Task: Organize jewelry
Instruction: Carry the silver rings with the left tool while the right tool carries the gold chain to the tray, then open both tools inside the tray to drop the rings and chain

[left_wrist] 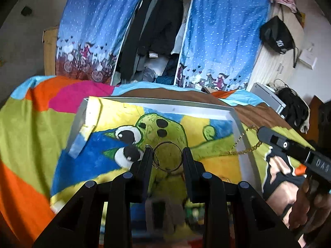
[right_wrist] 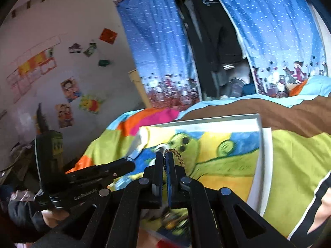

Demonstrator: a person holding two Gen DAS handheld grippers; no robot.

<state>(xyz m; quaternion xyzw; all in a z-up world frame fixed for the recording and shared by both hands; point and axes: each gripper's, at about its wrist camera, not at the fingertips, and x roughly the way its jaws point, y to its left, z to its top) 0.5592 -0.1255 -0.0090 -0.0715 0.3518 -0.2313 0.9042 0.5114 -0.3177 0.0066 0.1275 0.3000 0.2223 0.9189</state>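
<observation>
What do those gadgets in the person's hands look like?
Both grippers, left and right, are matte black, with angular linkage arms, round silver-grey pivot pins and two flat fingers. The right one's pads are blue. White lettering marks the bodies. The right hand wears a black fingerless glove.

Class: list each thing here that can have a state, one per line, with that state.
Left hand-held gripper: open, around the hoop rings.
Right hand-held gripper: shut on gold chain.
Gold chain: pinched, hanging loose.
Hoop rings: between the jaws, ungripped.
Wardrobe curtain: parted.
</observation>
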